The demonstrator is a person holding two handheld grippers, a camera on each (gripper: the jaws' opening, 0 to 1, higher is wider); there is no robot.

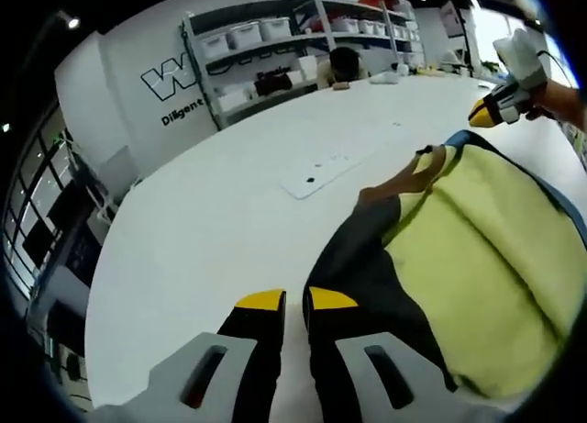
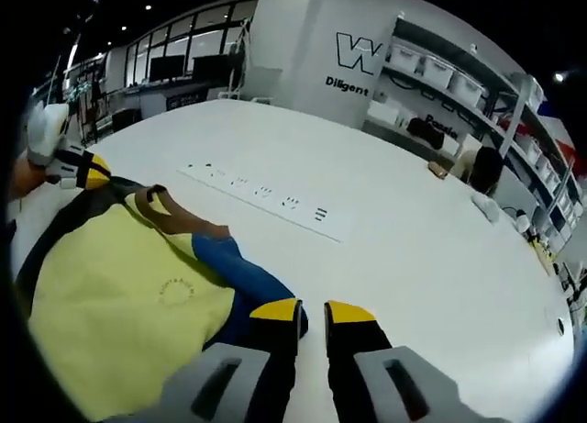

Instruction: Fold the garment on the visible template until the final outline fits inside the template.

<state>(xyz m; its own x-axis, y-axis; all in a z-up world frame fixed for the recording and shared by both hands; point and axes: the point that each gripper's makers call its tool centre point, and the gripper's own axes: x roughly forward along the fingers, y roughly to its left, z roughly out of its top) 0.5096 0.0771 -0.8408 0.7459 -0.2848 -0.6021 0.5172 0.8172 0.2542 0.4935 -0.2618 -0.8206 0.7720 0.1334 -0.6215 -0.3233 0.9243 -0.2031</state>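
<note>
My left claw [image 1: 295, 301] sits low over the white surface [image 1: 211, 221], jaws narrow w/ a thin gap, nothing between them; its right tip is at the dark sleeve edge of the garment [image 1: 477, 258]. The garment, yellow body w/ black and blue sleeves and a brown collar, lies flat on the surface. My right claw [image 2: 312, 313] is also narrow, holding nothing, tips just beside the blue sleeve [image 2: 240, 278]. A white power strip [image 2: 266, 198] lies beyond the garment. Shelves w/ bins [image 2: 440, 83] stand behind.
</note>
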